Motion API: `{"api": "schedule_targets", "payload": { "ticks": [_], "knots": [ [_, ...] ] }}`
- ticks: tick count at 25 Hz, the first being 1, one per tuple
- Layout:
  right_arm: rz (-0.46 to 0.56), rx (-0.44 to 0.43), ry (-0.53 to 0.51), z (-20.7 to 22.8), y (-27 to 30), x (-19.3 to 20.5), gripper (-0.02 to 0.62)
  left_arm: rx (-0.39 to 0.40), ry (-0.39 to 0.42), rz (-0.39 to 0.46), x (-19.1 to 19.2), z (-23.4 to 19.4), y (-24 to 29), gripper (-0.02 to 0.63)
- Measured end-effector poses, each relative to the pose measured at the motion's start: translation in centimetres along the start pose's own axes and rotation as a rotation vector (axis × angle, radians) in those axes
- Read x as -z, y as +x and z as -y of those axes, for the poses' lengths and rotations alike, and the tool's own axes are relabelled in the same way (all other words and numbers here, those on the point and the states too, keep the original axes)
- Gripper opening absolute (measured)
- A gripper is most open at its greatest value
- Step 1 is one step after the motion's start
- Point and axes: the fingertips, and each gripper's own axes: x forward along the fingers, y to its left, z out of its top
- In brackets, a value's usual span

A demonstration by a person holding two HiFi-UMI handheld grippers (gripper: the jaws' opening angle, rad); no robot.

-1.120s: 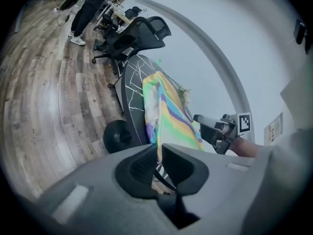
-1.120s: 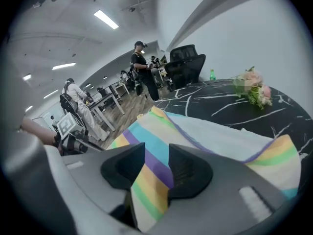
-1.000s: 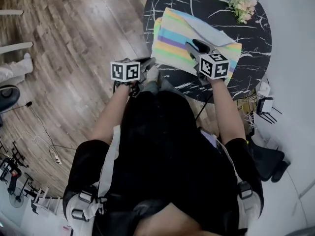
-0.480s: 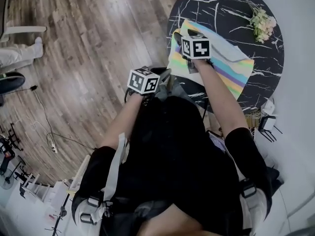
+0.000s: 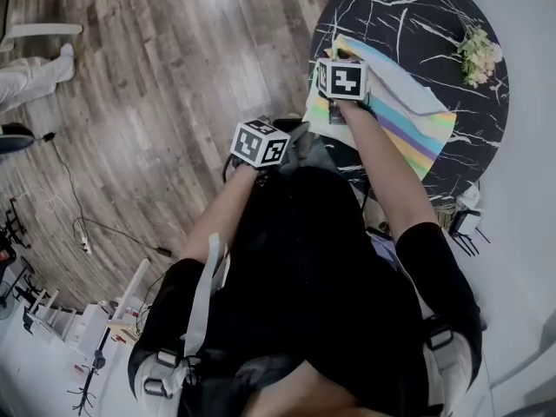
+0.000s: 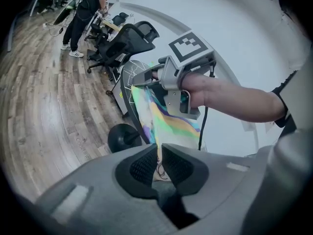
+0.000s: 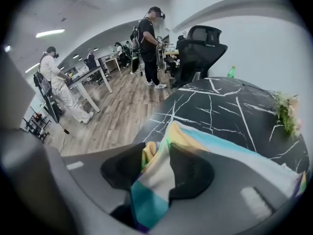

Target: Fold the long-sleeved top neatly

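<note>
The pastel striped long-sleeved top point(image 5: 408, 115) lies on a round black marble table point(image 5: 391, 16). My right gripper point(image 5: 334, 59) is at the top's near left corner. In the right gripper view its jaws point(image 7: 157, 153) have just been closing and now pinch a bunched fold of the top point(image 7: 215, 141). My left gripper point(image 5: 291, 135) hangs off the table's near edge. In the left gripper view it point(image 6: 159, 160) is shut on a thin edge of the top point(image 6: 161, 116), which stretches from the table to its pads. The right gripper point(image 6: 142, 81) shows above it.
A bunch of dried flowers point(image 5: 482, 55) lies at the table's far right. The table's pedestal base point(image 6: 124, 136) stands on the wooden floor. Black office chairs point(image 6: 127, 40) stand beyond the table. People stand at desks point(image 7: 149, 38) in the background.
My right gripper has moved from the top's near right edge across to its near left corner and lower. The left gripper stays by the table's near edge.
</note>
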Motion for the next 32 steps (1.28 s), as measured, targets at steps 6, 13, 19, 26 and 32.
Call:
{"api": "schedule_targets", "payload": {
  "ticks": [6, 13, 19, 26, 32],
  "knots": [
    [0.023, -0.040, 0.003, 0.4, -0.4, 0.1, 0.062, -0.004, 0.017, 0.024, -0.7, 0.6, -0.4, 0.032],
    [0.112, -0.256, 0.064, 1.6, -4.5, -1.4, 0.058, 0.118, 0.096, 0.038, -3.4, 7.1, -0.7, 0.031],
    [0.242, -0.410, 0.128, 5.7, -10.3, -1.8, 0.058, 0.142, 0.237, -0.032, -4.0, 13.7, 2.1, 0.032],
    [0.320, -0.466, 0.195, 15.6, -16.5, 2.4, 0.058, 0.184, 0.286, -0.068, -3.1, 22.0, 7.9, 0.032],
    [0.342, -0.481, 0.226, 23.0, -19.5, 7.1, 0.058, 0.149, 0.307, -0.149, -0.7, 27.1, 13.7, 0.032]
  ]
}}
